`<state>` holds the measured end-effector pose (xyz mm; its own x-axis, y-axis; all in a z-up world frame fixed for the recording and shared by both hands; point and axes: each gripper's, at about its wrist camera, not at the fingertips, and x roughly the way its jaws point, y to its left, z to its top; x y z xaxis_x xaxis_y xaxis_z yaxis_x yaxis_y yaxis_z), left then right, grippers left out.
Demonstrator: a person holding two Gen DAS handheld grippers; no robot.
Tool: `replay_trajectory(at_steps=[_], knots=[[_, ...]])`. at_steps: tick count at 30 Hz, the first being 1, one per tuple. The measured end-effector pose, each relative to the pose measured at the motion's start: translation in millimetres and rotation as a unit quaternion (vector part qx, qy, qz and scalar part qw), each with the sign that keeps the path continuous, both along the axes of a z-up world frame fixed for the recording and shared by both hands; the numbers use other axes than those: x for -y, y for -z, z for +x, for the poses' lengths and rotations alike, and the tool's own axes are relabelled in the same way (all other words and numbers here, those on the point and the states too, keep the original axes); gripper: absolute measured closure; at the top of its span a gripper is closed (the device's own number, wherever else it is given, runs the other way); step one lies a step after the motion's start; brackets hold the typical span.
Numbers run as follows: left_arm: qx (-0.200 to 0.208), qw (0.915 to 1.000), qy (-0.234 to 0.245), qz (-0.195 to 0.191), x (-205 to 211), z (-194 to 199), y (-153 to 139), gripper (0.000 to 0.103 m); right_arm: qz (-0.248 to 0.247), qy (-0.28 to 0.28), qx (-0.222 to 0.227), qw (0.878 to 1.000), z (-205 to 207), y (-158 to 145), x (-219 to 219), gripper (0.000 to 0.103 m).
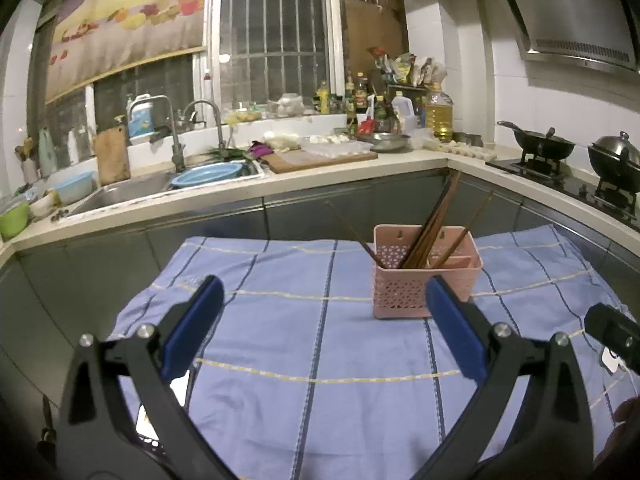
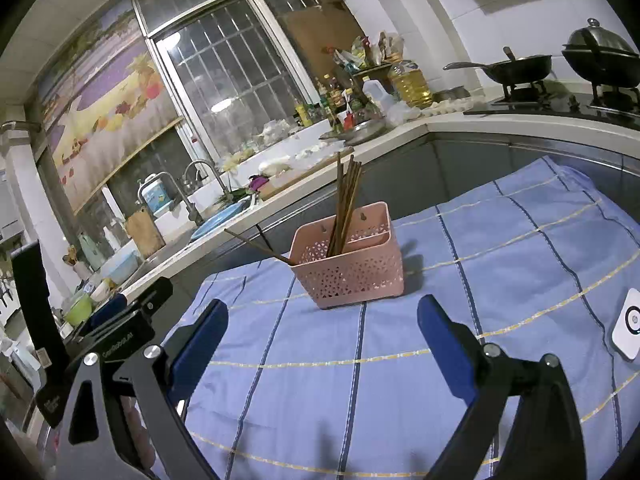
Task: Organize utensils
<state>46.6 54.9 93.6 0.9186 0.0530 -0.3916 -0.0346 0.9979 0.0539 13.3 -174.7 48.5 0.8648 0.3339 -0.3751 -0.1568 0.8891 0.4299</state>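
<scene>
Blue-padded fingers point(image 1: 454, 332) of the left gripper point(image 1: 324, 312) fill the bottom of the left wrist view, spread wide apart with only cloth between them, holding nothing. Under it lies a blue checked tablecloth point(image 1: 280, 340) that covers the tabletop. Ahead of this gripper and toward its right finger stands a pink perforated basket point(image 1: 416, 292), upright on the cloth, just beyond the right fingertip. Several brown chopsticks point(image 1: 430, 228) stand in it, most leaning up and to the right, and 1 dark one slanting out to the left over the rim.

From the right wrist view, the right gripper point(image 2: 322, 316) is likewise wide open and empty, its blue pads point(image 2: 444, 344) well apart over the cloth. The same basket point(image 2: 352, 272) sits straight ahead of it, just beyond the fingertips, divided into 2 compartments; the chopsticks point(image 2: 346, 204) rise from the rear compartment, with 1 lying low and pointing out to the left. To the right of this gripper, near the edge of the view, a small white device point(image 2: 628, 324) rests on the cloth. At its left, part of the other gripper's black frame shows.

Beyond the cloth runs a kitchen counter point(image 1: 320, 176) with a sink point(image 1: 132, 192) and a stove with 2 woks point(image 1: 536, 144) to the right.
</scene>
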Motion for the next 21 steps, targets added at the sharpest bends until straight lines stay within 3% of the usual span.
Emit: replay_trajectory(at_steps=[8, 15, 21], knots=[[-0.005, 1.0, 0.0, 0.007, -1.5, 0.5, 0.9, 0.006, -0.001, -0.003, -0.003, 1.0, 1.9, 0.4, -1.1, 0.009], [-0.034, 0.9993, 0.009, 0.015, 2.1, 5.4, 7.8, 0.006, 0.0, -0.002, -0.003, 1.0, 2.8, 1.1, -0.2, 0.009], [-0.045, 0.9988, 0.022, 0.002, 1.1, 5.9, 11.6, 0.006, 0.0, -0.002, -0.003, 1.0, 3.3, 1.1, 0.6, 0.009]])
